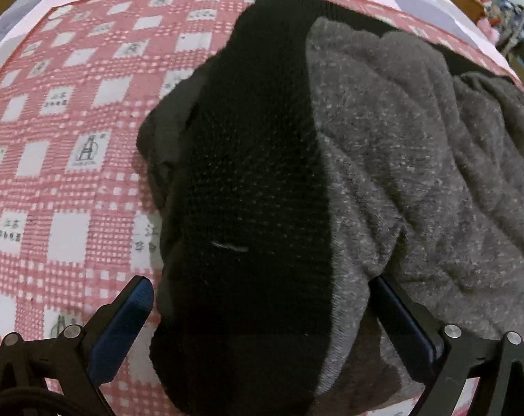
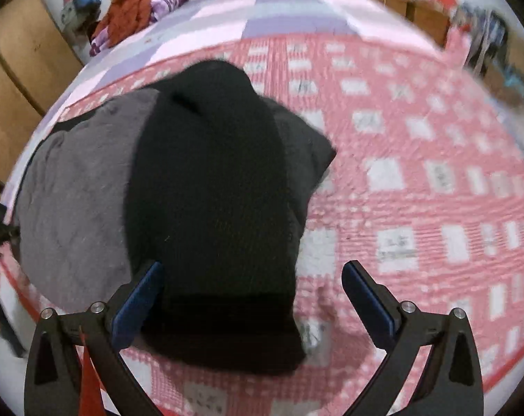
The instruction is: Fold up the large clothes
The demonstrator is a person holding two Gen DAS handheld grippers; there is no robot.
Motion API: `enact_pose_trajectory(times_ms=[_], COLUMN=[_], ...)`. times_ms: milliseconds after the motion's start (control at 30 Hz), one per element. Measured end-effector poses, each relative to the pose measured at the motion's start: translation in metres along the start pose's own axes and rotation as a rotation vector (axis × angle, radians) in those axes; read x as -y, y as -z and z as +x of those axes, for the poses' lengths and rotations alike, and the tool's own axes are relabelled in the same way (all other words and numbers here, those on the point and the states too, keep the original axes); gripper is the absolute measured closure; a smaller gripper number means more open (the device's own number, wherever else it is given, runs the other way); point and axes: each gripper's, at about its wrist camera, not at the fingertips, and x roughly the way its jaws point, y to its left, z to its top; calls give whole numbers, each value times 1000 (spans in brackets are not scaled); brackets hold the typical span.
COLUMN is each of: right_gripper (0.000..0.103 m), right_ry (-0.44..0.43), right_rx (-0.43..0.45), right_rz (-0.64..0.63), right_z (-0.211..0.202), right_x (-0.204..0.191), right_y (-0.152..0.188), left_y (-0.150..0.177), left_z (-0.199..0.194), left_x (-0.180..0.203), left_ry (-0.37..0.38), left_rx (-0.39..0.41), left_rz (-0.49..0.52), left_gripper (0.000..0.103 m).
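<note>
A large garment lies bunched on a pink checked bed cover (image 1: 67, 173). Its black knit sleeve (image 1: 248, 180) runs toward the camera, over a grey fleecy part (image 1: 418, 159). My left gripper (image 1: 258, 298) is open, with the sleeve's end between its blue-padded fingers (image 1: 123, 326). In the right wrist view the black sleeve (image 2: 209, 190) lies over the grey part (image 2: 78, 187). My right gripper (image 2: 253, 284) is open, with its left finger (image 2: 140, 305) at the sleeve's edge and its right finger over the bare cover (image 2: 418, 173).
The cover lies on a lilac and pink patchwork sheet (image 2: 255, 10). Orange and purple clothes (image 2: 137, 7) sit at the bed's far end. Wooden cupboards (image 2: 15, 79) stand to the left. Cluttered boxes (image 1: 504, 17) line the far right.
</note>
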Motion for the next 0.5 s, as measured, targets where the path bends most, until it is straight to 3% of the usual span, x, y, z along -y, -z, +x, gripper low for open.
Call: enact_pose_trajectory(times_ms=[100, 167, 300, 500], right_gripper=[0, 0, 0, 0], right_ry=[-146, -204, -212, -260], right_rx=[-122, -162, -157, -164], right_rz=[81, 106, 69, 142], right_z=[32, 42, 44, 56], right_x=[21, 28, 19, 6], right_y=[-5, -5, -6, -2], left_y=[-3, -4, -4, -8], left_z=[16, 20, 35, 43], left_x=[0, -2, -11, -5], left_ry=[30, 62, 140, 138], left_rx=[-66, -61, -84, -89], left_rz=[-6, 0, -19, 10], left_gripper=[0, 0, 0, 0])
